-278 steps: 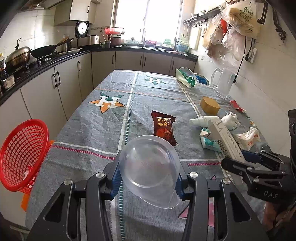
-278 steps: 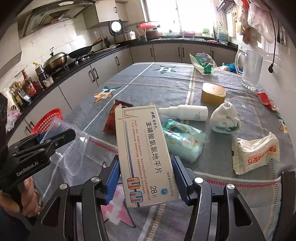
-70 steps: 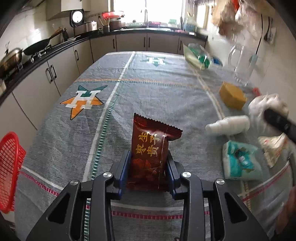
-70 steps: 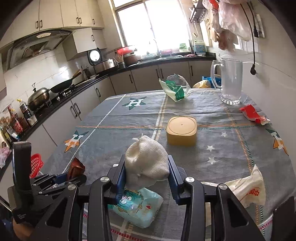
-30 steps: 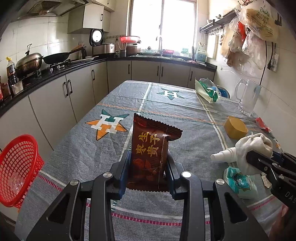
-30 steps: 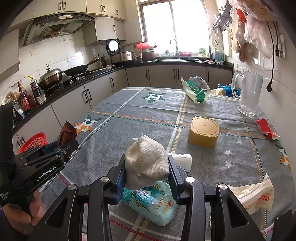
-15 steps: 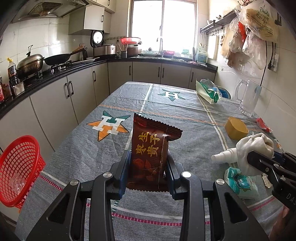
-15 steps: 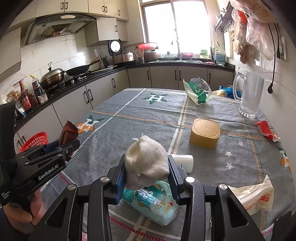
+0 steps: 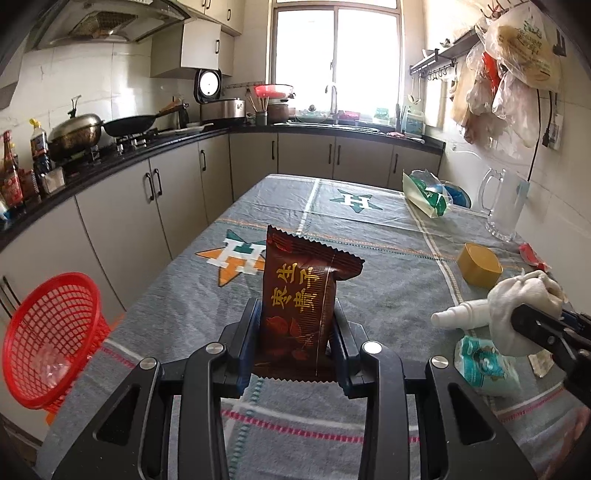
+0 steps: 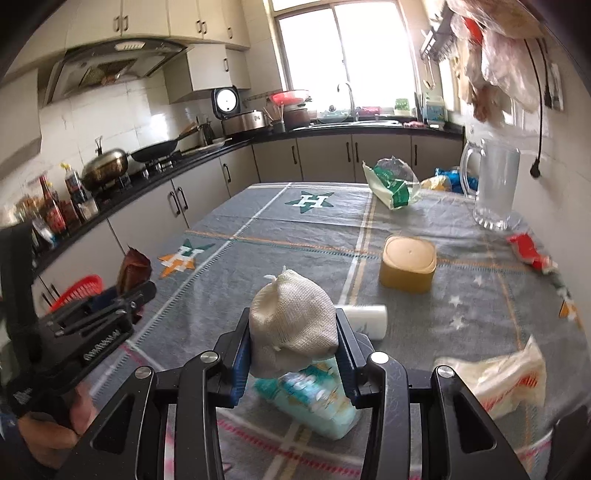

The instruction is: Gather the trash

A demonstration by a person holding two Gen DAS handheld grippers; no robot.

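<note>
With our left gripper clamping the brown snack wrapper and our right gripper clamping the white cloth wad, neither is yet in the red basket, and more litter lies right of it.

A home kitchen: a wok and lidded pot on the stove at left, range hood above, sink tap under the far window.

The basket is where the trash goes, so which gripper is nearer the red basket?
Left. The left gripper, shut on the brown snack packet, is over the table edge beside the red basket; the right gripper, holding the white cloth bundle, is farther across the table.
</note>
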